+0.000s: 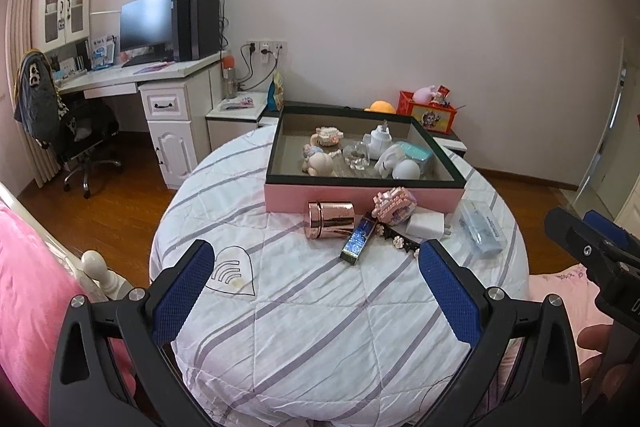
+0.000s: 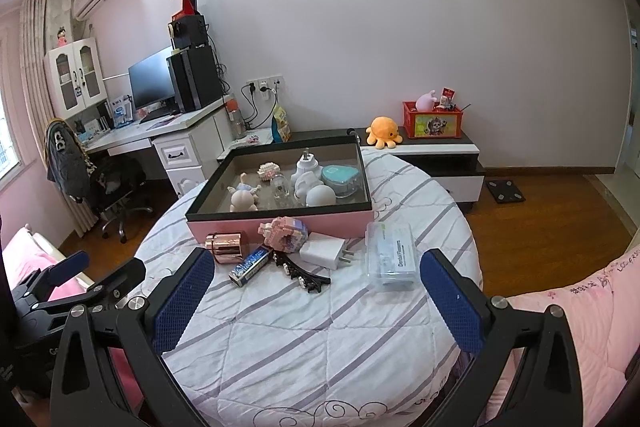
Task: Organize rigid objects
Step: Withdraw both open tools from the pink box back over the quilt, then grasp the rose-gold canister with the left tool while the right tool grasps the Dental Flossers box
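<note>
A pink box [image 1: 360, 197] [image 2: 280, 221] with a dark rim stands at the far side of the round quilted table and holds several small figurines and white items. In front of it lie a rose-gold jar [image 1: 330, 221] [image 2: 226, 247], a blue glitter case [image 1: 357, 241] [image 2: 250, 267], a pink brick model [image 1: 394, 205] [image 2: 286, 233], a white charger [image 1: 426, 227] [image 2: 326, 251], a black hair clip [image 1: 400, 241] [image 2: 302, 275] and a clear plastic case [image 1: 482, 227] [image 2: 392, 261]. My left gripper [image 1: 316, 291] is open and empty above the table's near side. My right gripper [image 2: 316, 295] is open and empty too.
A white desk [image 1: 132, 79] with a monitor and an office chair [image 1: 80, 131] stand at the left. A low cabinet [image 2: 436, 155] behind the table carries an orange plush and a red crate [image 2: 432, 121]. Pink bedding [image 1: 28, 287] lies at the near left and right.
</note>
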`<state>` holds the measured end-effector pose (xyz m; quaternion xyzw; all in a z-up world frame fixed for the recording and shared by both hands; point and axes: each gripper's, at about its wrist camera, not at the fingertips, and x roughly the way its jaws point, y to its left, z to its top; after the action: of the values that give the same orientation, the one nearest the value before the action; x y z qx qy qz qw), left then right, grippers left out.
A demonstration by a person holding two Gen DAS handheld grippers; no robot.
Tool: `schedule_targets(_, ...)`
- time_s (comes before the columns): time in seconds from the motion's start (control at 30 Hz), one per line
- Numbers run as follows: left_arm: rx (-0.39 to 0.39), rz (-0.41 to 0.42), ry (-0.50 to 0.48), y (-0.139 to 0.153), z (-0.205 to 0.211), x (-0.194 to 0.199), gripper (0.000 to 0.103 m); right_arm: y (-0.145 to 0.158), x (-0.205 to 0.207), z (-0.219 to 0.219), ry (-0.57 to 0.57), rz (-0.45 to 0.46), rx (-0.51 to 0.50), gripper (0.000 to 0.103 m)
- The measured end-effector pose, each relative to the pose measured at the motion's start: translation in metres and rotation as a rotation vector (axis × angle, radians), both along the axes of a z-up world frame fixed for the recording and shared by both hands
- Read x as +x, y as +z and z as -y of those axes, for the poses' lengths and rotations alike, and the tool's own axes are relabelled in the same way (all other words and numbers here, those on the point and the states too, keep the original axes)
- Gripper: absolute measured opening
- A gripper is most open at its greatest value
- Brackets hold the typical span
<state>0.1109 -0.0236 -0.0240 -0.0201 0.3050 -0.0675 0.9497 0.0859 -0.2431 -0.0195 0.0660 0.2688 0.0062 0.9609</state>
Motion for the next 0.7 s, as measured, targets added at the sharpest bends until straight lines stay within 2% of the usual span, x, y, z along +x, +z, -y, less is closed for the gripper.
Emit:
schedule_targets(0.4,0.019,-0.067,-0.01,-0.028,0.016,0.047,0.103,-0.031,0.042,0.017,-0.041,-0.103,-0.043,0.103)
schedule_targets(0.7,0.043,-0.179,0.008,-0.07,0.026,0.111,0.103,-0.075,0.095,0.048,-0.097,-0.24,-0.068,0.103)
